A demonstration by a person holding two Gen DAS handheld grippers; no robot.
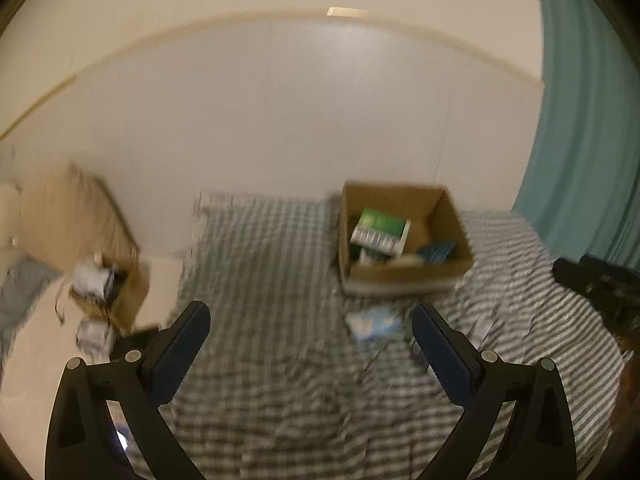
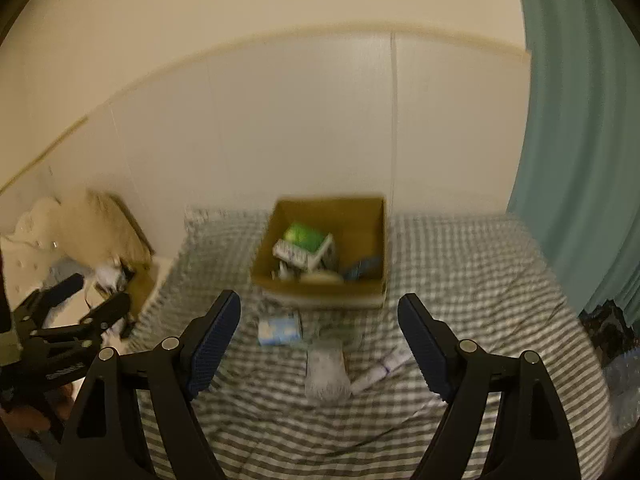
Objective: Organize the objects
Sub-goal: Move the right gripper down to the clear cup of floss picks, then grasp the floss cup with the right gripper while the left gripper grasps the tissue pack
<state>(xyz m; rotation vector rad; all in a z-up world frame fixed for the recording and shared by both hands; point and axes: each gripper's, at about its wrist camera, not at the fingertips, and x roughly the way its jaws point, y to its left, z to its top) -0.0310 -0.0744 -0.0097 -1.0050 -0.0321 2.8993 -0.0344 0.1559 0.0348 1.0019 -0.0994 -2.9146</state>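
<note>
Box (image 2: 320, 284) sits open-topped on the checked bedspread (image 2: 460, 280) near the wall, likely as the collection point: it already holds a green-and-white carton (image 2: 304, 246) and other blurred items. Loose things lie just in front of it: a pale blue packet (image 2: 278, 330), a clear bag (image 2: 326, 372) and a white tube (image 2: 384, 368). Left gripper (image 1: 310, 336) and right gripper (image 2: 320, 328) both hang spread wide and empty above the bedspread, apparently ready for the next pick.

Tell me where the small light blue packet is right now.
The light blue packet lies on the checked bedspread just in front of the cardboard box, left of the clear plastic bag.
</note>
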